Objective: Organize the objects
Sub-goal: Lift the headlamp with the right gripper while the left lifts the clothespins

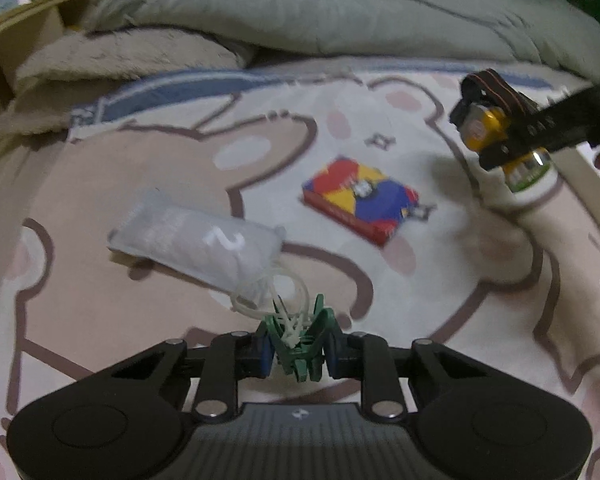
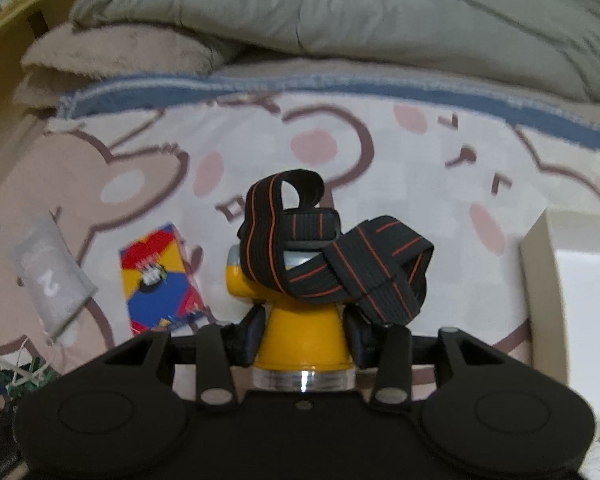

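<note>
A white box [image 2: 580, 292] sits at the right edge of the bear-print blanket [image 2: 400, 184]; its inside is out of view. On the blanket lie one grey pouch [image 1: 204, 246] marked "2" and one red, yellow and blue card pack [image 1: 360, 200], apart, mid-blanket. The left gripper [image 1: 298, 354] is closed on a green clip [image 1: 300, 344] tangled with the pouch's white cords [image 1: 276, 296]. The right gripper [image 2: 304, 336] is clamped on one yellow headlamp [image 2: 300, 336] with a black, orange-striped strap [image 2: 332, 256], held above the blanket beside the box
</note>
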`<state>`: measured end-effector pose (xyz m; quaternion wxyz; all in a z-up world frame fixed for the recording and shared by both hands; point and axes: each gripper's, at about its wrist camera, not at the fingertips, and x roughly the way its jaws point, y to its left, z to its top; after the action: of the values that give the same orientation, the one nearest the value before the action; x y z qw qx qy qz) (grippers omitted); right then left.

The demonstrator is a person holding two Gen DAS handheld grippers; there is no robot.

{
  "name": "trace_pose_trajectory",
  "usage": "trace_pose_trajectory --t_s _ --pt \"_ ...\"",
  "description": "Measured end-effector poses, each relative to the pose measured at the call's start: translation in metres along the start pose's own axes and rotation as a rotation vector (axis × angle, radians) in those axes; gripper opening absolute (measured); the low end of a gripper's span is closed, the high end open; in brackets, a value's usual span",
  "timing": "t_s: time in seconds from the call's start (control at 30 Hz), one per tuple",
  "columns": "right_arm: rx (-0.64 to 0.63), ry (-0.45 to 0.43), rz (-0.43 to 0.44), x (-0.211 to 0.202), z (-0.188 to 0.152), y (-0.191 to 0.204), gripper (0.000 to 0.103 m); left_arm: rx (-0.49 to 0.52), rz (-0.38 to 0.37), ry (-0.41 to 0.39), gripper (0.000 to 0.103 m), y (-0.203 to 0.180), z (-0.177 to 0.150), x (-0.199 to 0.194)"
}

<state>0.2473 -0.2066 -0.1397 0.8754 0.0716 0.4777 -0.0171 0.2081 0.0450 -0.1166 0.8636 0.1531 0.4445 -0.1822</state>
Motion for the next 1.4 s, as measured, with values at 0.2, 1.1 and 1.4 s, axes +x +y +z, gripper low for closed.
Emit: trace_pose_trajectory --t_s 0.2,1.1,1.4 --pt "-0.016 -0.081 0.02 -0.038 0.004 0.003 0.044 -0.041 0.036 -0.074 0.026 0.0 0.014 -0.023" --pt "-0.117 -0.232 -0.005 -0.15 -0.031 -0.002 0.044 -0.135 0.069 -0.183 0.026 -0.038 0.051 -0.082" --pt "-0.101 -0.24 -0.027 -0.164 -0.038 -0.032 0.044 -0.122 0.045 -0.186 0.026 -0.065 0.064 -0.074"
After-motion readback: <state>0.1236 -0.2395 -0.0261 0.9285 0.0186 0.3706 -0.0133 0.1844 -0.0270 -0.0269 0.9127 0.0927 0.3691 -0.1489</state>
